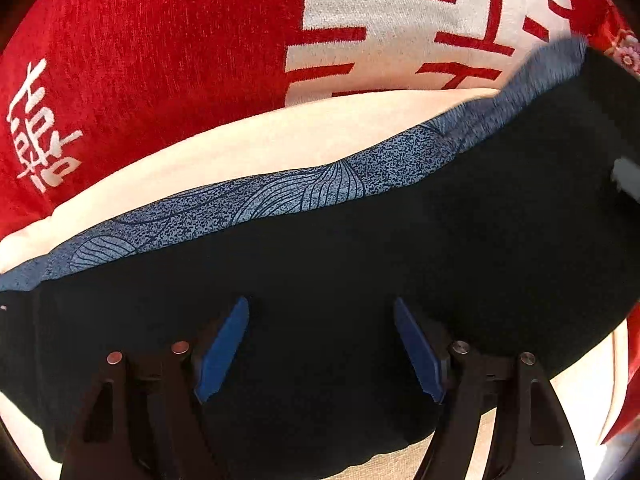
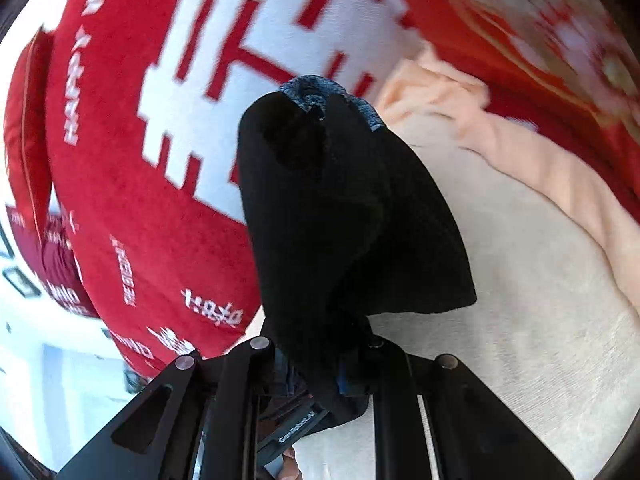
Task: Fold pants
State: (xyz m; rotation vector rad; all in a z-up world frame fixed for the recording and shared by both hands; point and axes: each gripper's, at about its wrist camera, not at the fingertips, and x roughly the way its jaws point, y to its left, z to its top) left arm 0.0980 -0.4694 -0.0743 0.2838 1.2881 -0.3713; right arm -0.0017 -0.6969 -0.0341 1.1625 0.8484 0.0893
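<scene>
Looks like a home, probably a bedroom: red cushion [image 1: 160, 60] and cream bedding [image 2: 520, 320].

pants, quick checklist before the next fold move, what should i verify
1. Right claw shut on the pants: ok, black cloth bunches up out of it.
2. Left claw gripping: not ok, its blue fingers stand apart over the cloth.
3. Patterned waistband flat along the cream sheet: ok on the left, blurred at the right.
4. Red pillow off the pants: ok.
5. Legs aligned: cannot tell.
</scene>
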